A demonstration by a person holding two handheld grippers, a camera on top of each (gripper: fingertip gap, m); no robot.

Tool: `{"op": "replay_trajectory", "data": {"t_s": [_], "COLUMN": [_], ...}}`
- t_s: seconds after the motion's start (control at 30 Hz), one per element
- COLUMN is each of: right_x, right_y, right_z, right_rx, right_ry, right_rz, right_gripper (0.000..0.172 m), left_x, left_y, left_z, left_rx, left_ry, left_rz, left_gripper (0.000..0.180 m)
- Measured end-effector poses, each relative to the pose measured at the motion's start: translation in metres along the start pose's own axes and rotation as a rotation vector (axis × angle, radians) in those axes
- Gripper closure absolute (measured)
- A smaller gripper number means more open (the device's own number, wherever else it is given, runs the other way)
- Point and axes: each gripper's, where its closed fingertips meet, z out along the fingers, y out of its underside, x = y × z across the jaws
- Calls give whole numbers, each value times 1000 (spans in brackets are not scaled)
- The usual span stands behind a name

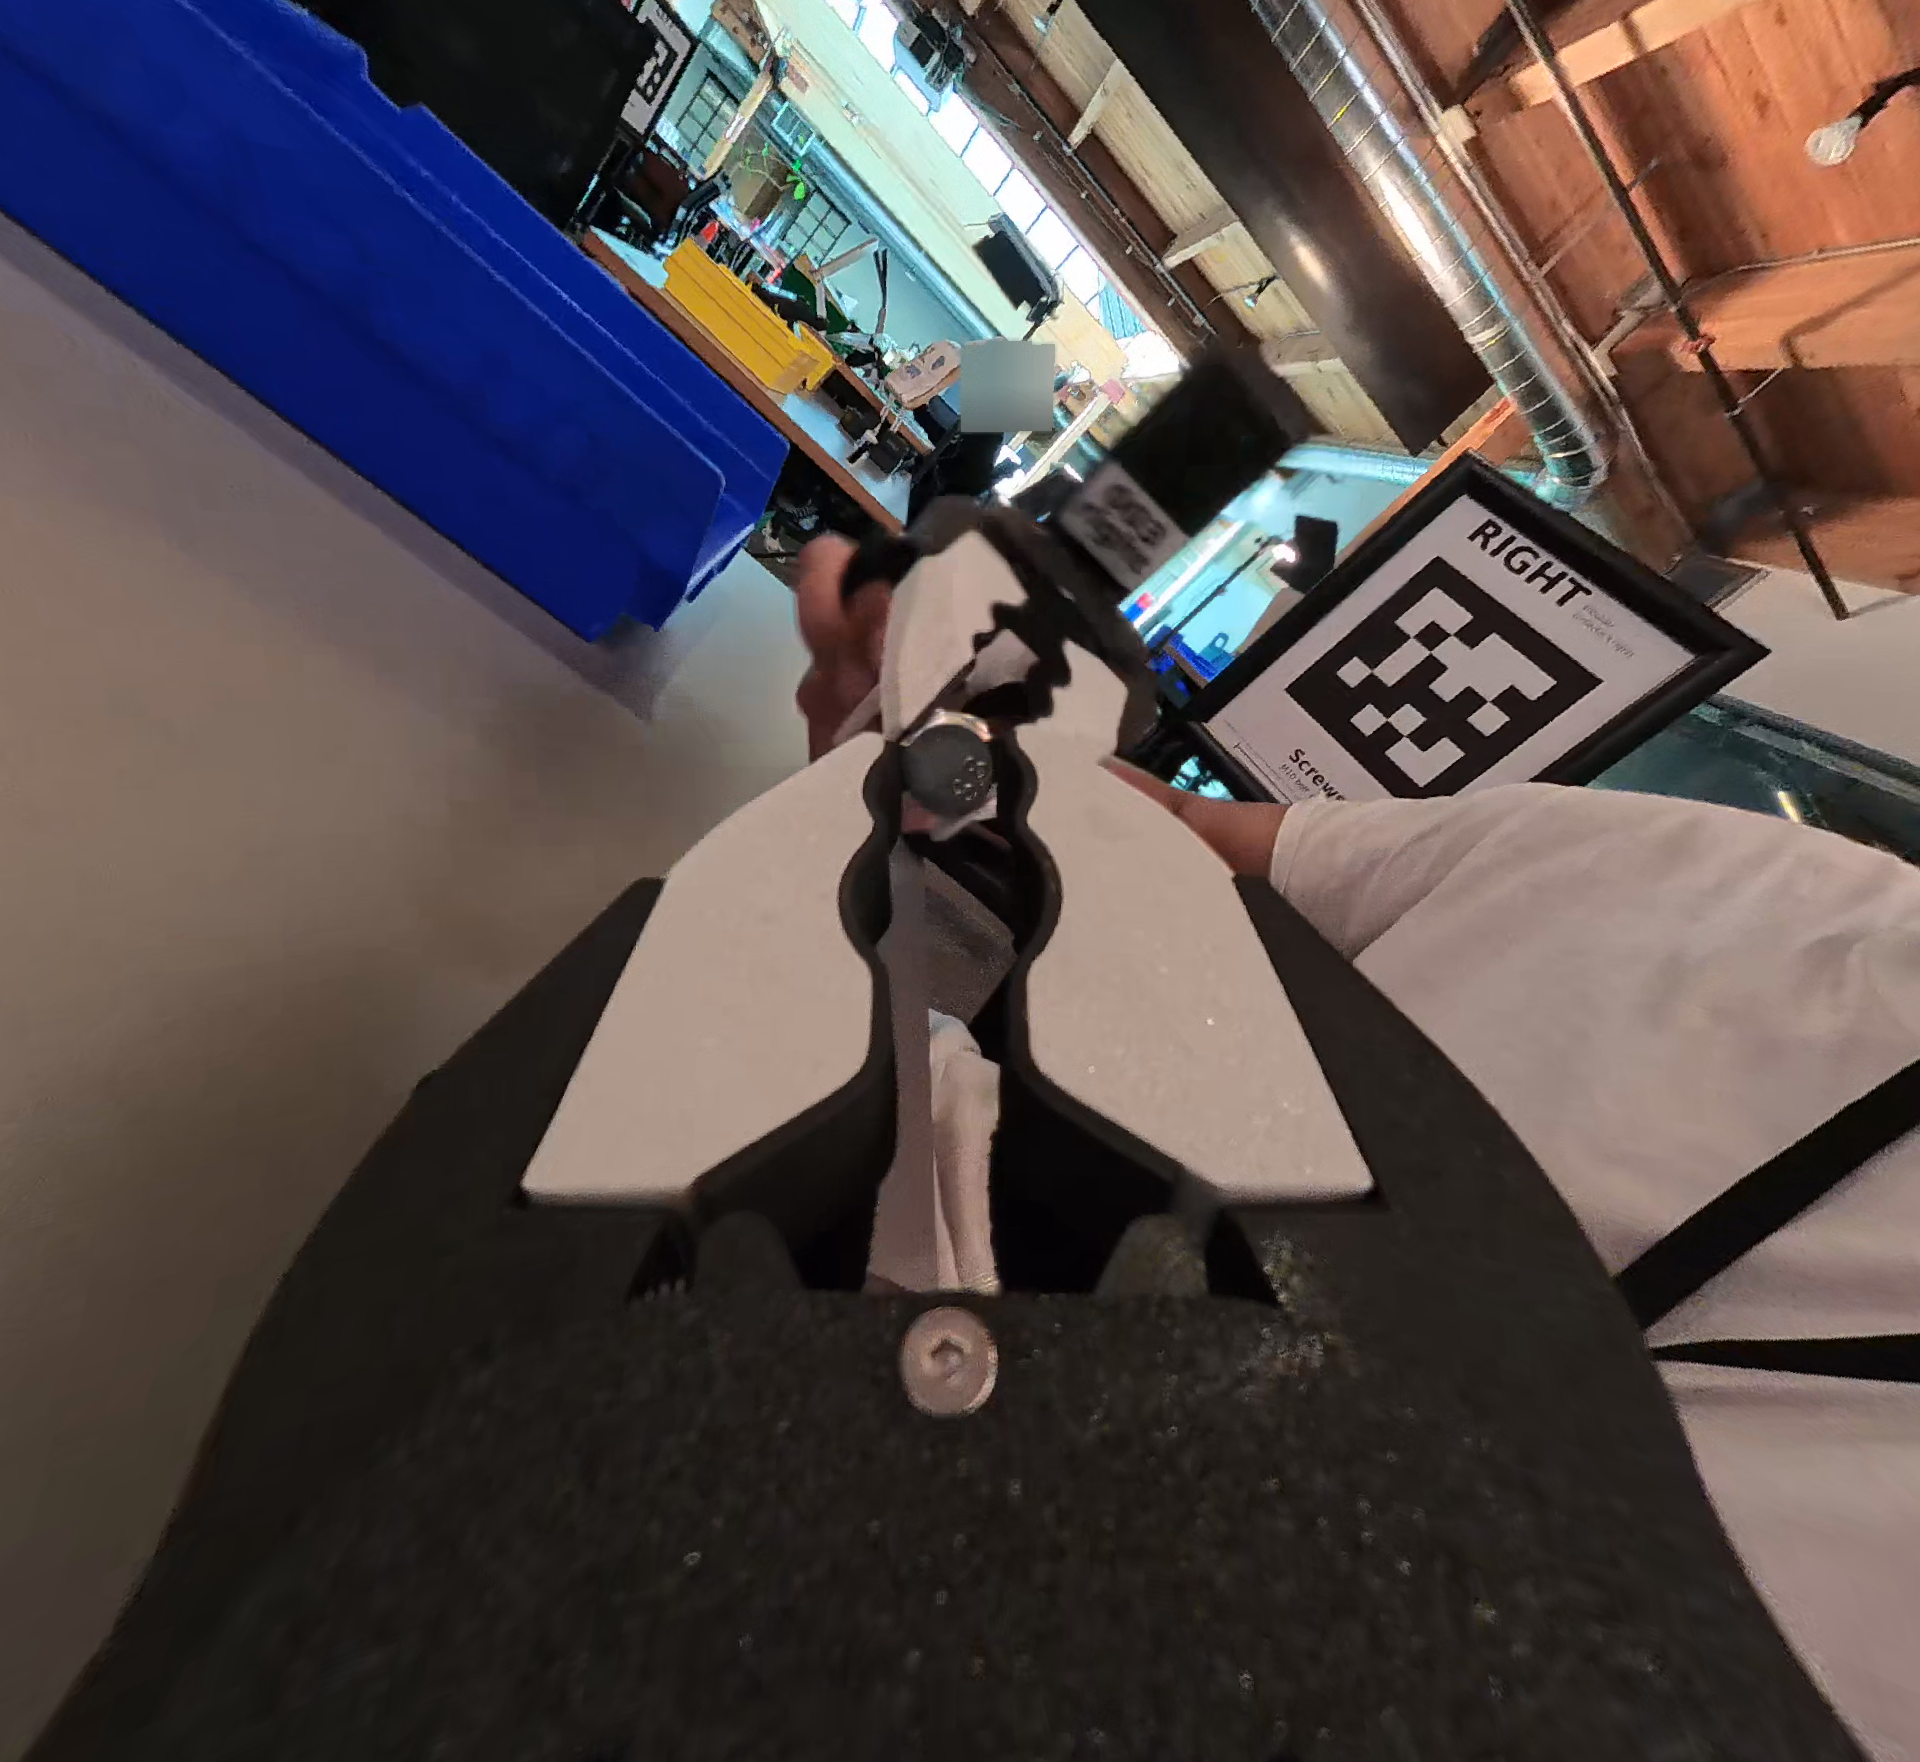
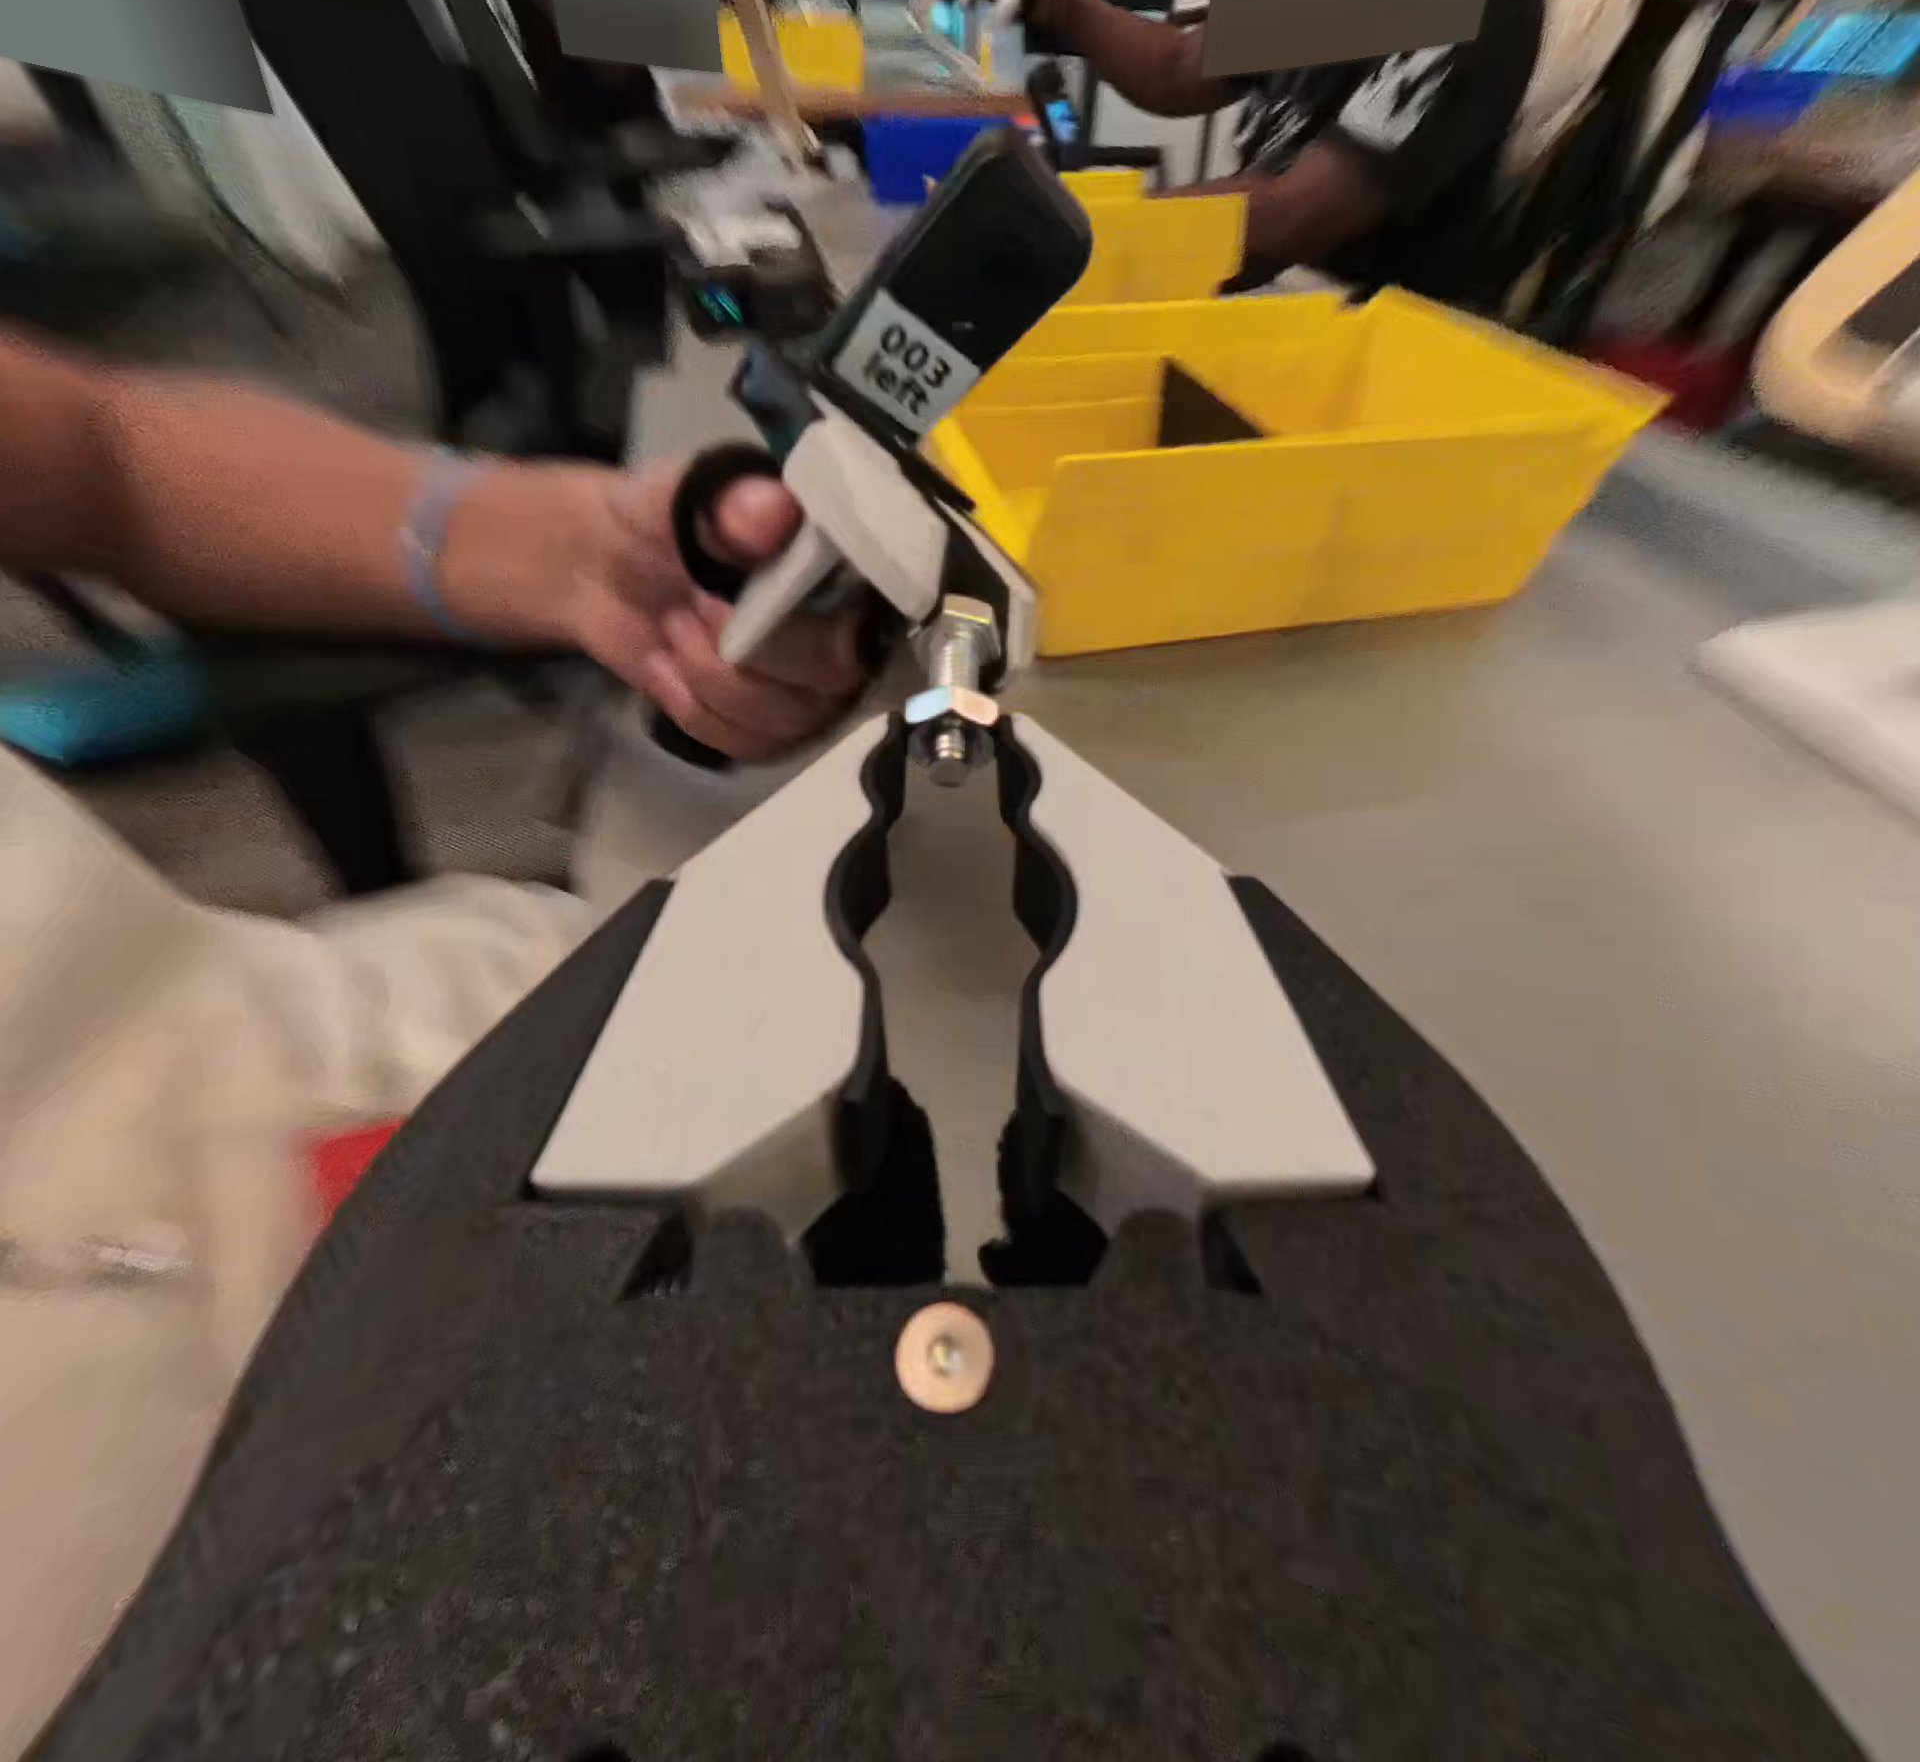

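My left gripper (image 1: 951, 762) is shut on the hex head of a silver bolt (image 1: 948, 765), seen end-on between its fingertips. In the right wrist view the left gripper (image 2: 971, 621) is held by a hand (image 2: 665, 600) and grips the bolt's head, with the threaded shaft (image 2: 951, 663) pointing toward me. My right gripper (image 2: 951, 723) is shut on a silver hex nut (image 2: 951, 706) that sits on the bolt's thread; the bolt's end pokes through between the fingertips. The right gripper also shows in the left wrist view (image 1: 997, 632), just beyond the bolt.
A yellow divided bin (image 2: 1299, 486) stands on the grey table (image 2: 1403, 829) behind the grippers. A blue bin (image 1: 364, 258) lies at the left. A black-framed marker sign (image 1: 1455, 663) stands at the right. A white sleeve (image 1: 1558, 943) is close by. My two grippers' fingertips are within a few centimetres of each other.
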Motion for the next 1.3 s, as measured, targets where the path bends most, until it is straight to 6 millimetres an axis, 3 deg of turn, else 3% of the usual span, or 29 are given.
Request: {"op": "replay_trajectory", "data": {"t_s": [0.17,0.23,0.27,0.4,0.5,0.6,0.77,0.83,1.07,1.3], "right_x": [3,8,9,9,11,19,22,21,11,10], "right_y": [-10,-7,-7,-14,-10,9,13,18,17,15], "right_z": [5,7,8,9,8,6,-3,-1,2,0], "right_rx": [130,162,176,154,77,-91,-254,-285,-252,-244], "right_ry": [-319,-346,-315,-146,7,222,518,572,584,580], "right_rz": [859,1015,993,584,201,-285,-1150,-1377,-1644,-1640], "right_gripper": [155,155,155,133,125,125,126,128,140,155], "left_x": [1,-5,-7,-12,-15,-16,-19,-23,-26,-21], "left_y": [-9,-9,-10,-16,-20,-22,-11,-5,9,10], "left_z": [-5,-6,-7,-11,-15,-17,-12,-10,-3,0], "left_rx": [40,29,35,95,129,145,98,82,43,38], "left_ry": [3,-34,-39,-19,-3,4,7,7,29,59], "left_rz": [33,57,51,-33,-90,-126,-201,-257,-369,-386], "left_gripper": [164,164,164,164,164,164,164,164,164,164]}}
